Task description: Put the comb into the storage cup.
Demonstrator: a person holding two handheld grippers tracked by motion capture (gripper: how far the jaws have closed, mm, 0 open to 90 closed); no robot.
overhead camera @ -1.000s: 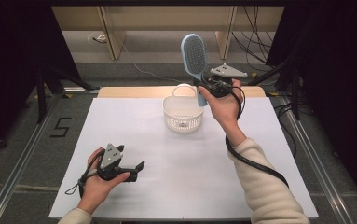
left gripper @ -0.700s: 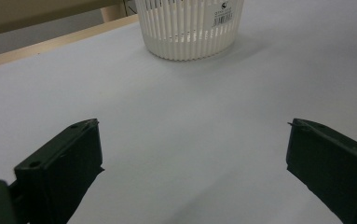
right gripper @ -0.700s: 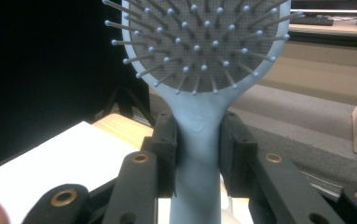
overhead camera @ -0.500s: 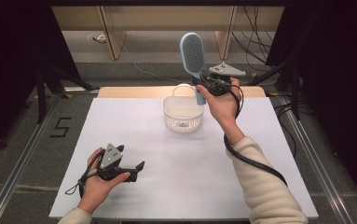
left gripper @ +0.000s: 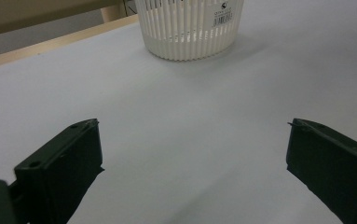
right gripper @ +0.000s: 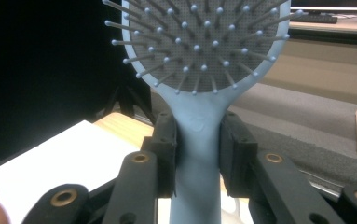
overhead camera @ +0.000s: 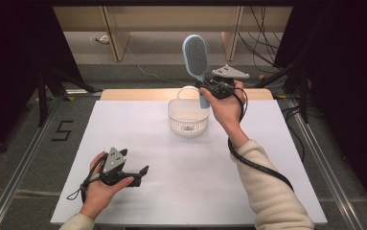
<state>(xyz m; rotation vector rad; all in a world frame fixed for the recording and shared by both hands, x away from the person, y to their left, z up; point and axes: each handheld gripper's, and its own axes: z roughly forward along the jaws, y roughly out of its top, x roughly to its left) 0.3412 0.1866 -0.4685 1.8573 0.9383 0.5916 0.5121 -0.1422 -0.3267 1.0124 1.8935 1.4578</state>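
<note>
Jaws clamp one hairbrush (overhead camera: 196, 56); one basket (overhead camera: 188, 116) below.

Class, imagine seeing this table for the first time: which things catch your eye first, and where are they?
A blue hairbrush stands upright, its handle clamped in the right gripper above the table's far edge. Just below it a white slatted basket sits on the white table. The left gripper rests open near the front.

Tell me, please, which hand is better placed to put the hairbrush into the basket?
Right. The right gripper already clamps the blue hairbrush by its handle, just above the white basket. The left gripper rests open near the table's front edge.
</note>
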